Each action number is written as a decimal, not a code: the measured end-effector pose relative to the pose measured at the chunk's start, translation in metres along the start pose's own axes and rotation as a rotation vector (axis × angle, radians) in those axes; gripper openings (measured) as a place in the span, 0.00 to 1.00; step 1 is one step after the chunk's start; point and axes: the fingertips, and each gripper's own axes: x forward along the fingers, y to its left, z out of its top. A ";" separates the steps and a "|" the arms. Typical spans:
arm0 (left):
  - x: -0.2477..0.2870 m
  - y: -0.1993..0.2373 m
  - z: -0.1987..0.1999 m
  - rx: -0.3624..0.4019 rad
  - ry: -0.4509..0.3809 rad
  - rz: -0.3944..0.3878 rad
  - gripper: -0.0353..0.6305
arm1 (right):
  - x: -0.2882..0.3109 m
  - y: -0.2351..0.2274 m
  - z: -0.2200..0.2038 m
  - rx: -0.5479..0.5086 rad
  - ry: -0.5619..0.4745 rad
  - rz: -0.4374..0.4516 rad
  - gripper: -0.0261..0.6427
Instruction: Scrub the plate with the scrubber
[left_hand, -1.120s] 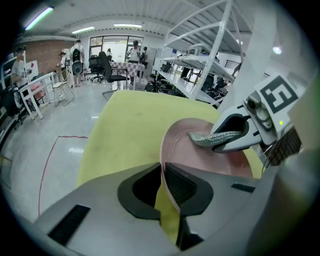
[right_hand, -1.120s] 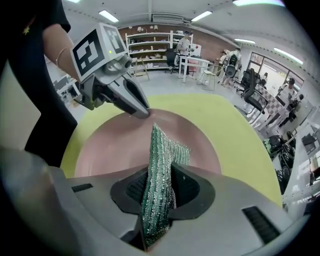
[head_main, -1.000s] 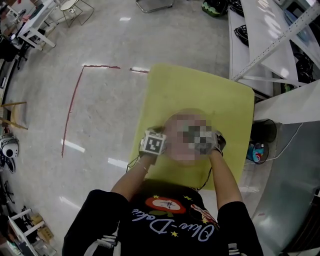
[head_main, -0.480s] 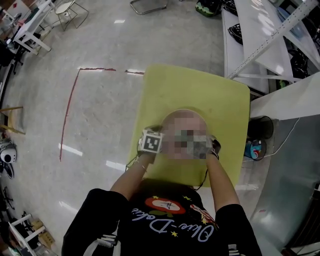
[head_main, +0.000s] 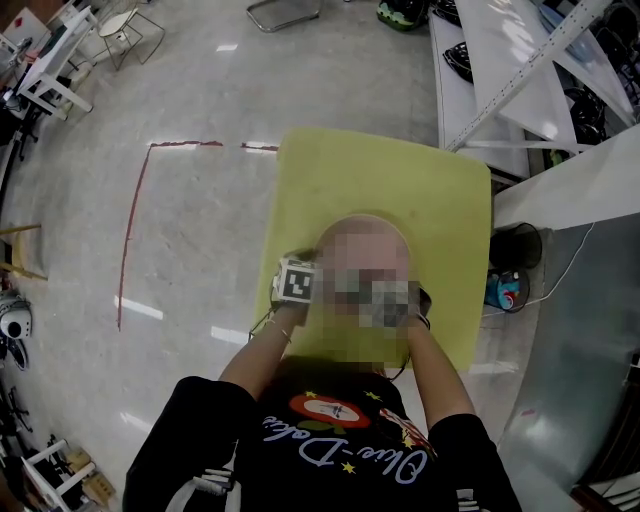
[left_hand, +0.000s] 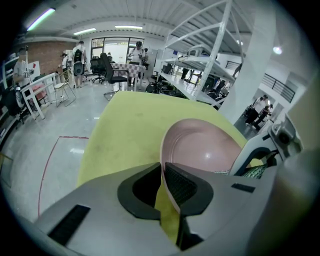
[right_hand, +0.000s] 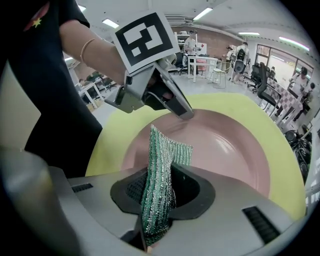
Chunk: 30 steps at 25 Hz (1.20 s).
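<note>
The pink plate sits over the yellow table top, near the edge closest to the person. In the head view a blurred patch covers most of it. The left gripper pinches the plate's rim, which runs as a thin edge between the two dark ribbed pads with the plate's hollow side opening beyond them. In the right gripper view this same gripper reaches in from the upper left under its black-and-white marker cube, and its tips meet the far rim of the plate.

The scrubber, a folded piece of green glittery mesh, is clamped upright in the right gripper. Its free upper end stands over the near part of the plate's inner face. Whether it touches the surface cannot be told. A corner of the mesh also shows at the right of the left gripper view, beside the plate.

A bare forearm with a thin bracelet holds the left gripper. The person wears a black shirt with a printed design. A glossy grey floor marked with a red tape line surrounds the table, and white shelving stands to the right.
</note>
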 end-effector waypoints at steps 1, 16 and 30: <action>0.000 0.000 0.000 -0.001 0.000 0.002 0.09 | 0.000 0.003 0.000 0.003 -0.003 0.006 0.15; 0.004 -0.002 0.005 0.024 -0.014 0.018 0.09 | -0.027 -0.019 0.017 0.106 -0.207 -0.054 0.14; 0.002 0.000 -0.001 0.020 0.015 0.011 0.09 | -0.035 -0.099 0.025 -0.365 -0.002 -0.250 0.14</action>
